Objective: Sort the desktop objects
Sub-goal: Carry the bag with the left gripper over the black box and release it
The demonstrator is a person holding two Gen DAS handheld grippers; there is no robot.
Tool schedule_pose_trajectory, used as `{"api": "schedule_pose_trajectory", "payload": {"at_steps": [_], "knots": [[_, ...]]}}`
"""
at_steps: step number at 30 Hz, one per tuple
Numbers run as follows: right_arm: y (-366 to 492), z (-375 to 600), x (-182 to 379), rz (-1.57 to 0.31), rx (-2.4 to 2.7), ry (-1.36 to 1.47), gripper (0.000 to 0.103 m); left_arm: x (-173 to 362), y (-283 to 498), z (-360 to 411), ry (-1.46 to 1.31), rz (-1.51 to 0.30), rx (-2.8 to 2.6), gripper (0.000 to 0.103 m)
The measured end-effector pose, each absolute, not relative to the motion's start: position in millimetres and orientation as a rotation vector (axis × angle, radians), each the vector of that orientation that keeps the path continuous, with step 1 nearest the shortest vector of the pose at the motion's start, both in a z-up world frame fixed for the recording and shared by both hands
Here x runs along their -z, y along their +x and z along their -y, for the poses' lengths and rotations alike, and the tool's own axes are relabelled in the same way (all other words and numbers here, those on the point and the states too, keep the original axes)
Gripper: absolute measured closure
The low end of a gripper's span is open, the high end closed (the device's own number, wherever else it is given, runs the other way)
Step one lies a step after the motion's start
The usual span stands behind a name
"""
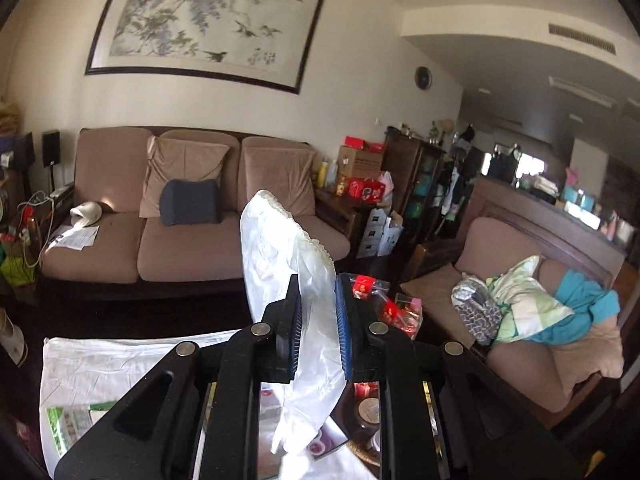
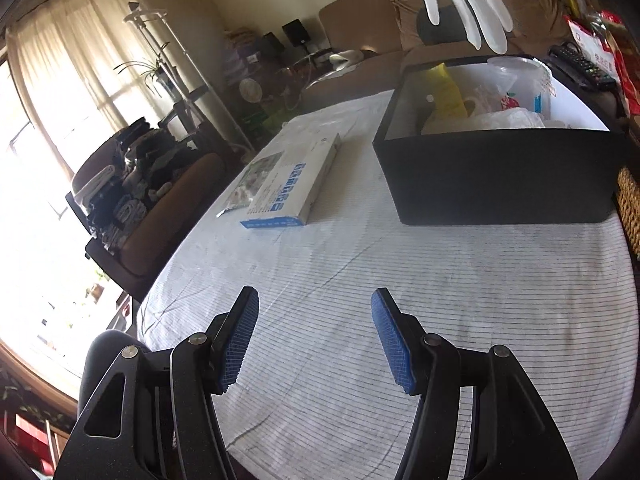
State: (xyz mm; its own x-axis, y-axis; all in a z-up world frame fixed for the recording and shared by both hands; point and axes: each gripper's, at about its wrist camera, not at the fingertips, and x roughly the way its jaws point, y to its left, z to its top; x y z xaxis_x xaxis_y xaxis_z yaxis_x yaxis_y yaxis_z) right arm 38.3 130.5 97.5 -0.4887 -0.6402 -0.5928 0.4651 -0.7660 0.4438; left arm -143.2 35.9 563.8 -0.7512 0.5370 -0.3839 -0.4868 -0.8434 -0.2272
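My left gripper [image 1: 317,320] is shut on a white rubber glove [image 1: 288,264] and holds it high in the air, cuff up. In the right wrist view the glove's fingers [image 2: 464,4] hang above the black storage box [image 2: 500,172], which holds a yellow packet [image 2: 446,92], a clear plastic cup [image 2: 520,80] and crumpled plastic. My right gripper [image 2: 314,340] is open and empty, low over the white striped tablecloth [image 2: 360,280] at the near side of the table. A blue-and-white flat box [image 2: 288,184] lies on the cloth left of the black box.
A remote control [image 2: 580,64] and red packets [image 2: 616,52] lie at the table's far right. A wicker basket [image 2: 630,204] sits at the right edge. A brown sofa [image 1: 192,216] stands behind the table, and a chair piled with clothes [image 2: 132,188] to the left.
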Motion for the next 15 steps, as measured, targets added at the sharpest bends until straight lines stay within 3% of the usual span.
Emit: {"api": "schedule_pose_trajectory", "payload": {"at_steps": [5,15], "knots": [[42.2,-145.9,-96.4,0.324,2.245,1.019,0.042,-534.5,-156.7,-77.5,-0.629,0.084,-2.523,0.088],[45.7,-166.8,-92.0,0.405,2.211,1.037,0.041,-430.1,-204.5,-115.9,-0.831,0.210,-2.452,0.089]]}}
